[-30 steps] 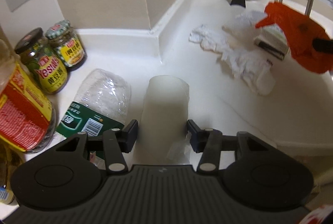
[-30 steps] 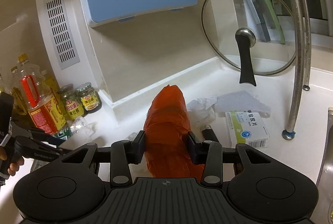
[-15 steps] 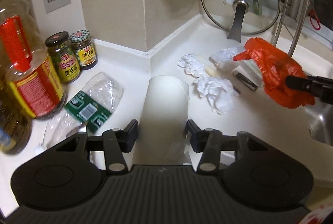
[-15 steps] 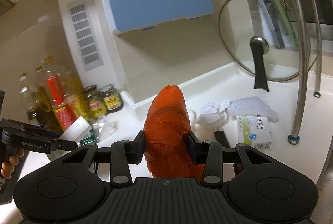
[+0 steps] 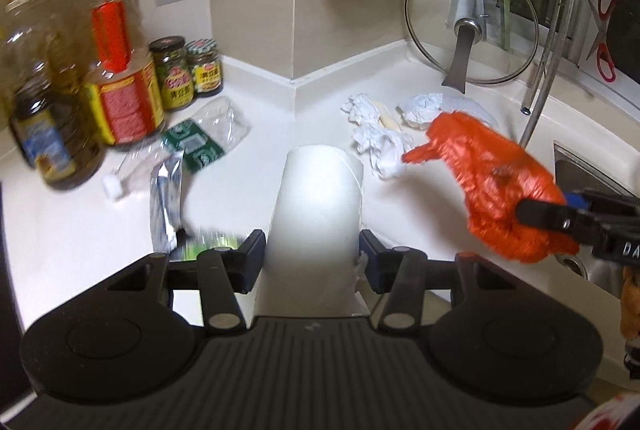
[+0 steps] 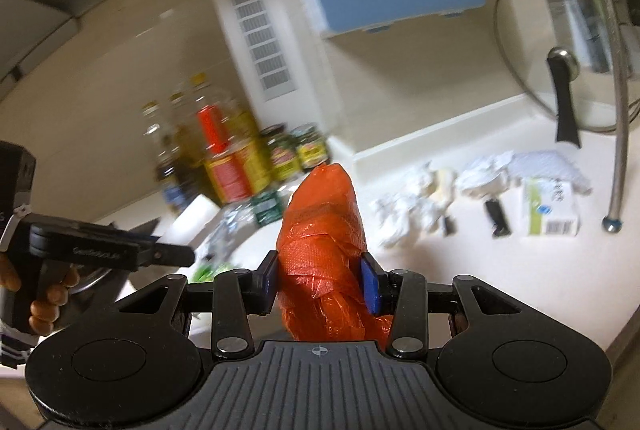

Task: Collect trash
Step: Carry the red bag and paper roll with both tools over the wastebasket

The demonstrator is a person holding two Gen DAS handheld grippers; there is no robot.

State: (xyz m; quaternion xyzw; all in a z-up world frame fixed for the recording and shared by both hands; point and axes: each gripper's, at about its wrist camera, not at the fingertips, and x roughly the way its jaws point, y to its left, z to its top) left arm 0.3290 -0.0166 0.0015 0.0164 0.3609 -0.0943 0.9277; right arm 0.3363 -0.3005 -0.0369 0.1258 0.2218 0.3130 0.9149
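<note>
Lifting both loads off the counter (image 5: 100,238) since a second ago, I have the left gripper (image 5: 312,254) clamped on the paper cup (image 5: 316,206) and the right gripper (image 6: 320,278) pinching the orange bag (image 6: 320,230), leaving tissues (image 5: 380,146) and bottle (image 5: 200,138) uncollected.

We see bare counter (image 5: 80,230) at near left; bottles (image 5: 120,86) crowd the back-left wall, crumpled tissues (image 5: 380,146) and a leaning glass lid (image 5: 468,22) block the right.
</note>
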